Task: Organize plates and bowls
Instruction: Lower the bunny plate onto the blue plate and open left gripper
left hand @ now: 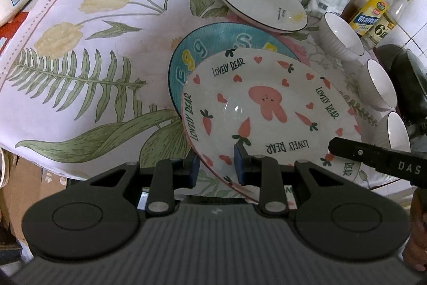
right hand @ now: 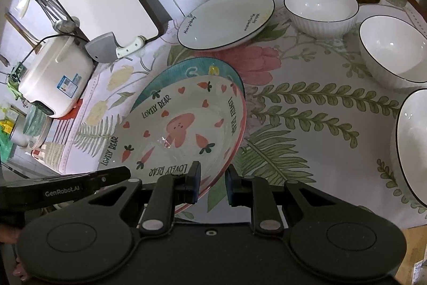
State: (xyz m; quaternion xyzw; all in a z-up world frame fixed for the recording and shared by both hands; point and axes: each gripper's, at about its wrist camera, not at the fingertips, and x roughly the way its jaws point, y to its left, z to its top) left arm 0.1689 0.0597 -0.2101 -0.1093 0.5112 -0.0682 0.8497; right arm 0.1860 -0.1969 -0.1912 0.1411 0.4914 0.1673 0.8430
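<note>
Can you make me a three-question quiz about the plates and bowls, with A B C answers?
1. Where is the bunny plate?
A. on the blue plate
B. in a bowl
C. on the cutting board

2. How many white bowls are there?
A. one
B. three
C. five

3. What are the two claws doing?
A. holding a knife
B. hanging free
C. both straddling the bunny plate's rim

Answers: 1 A, it overlaps the blue plate. 2 B, three sit in a row. 3 C, the left claw and right claw each have the rim between their fingers.
</note>
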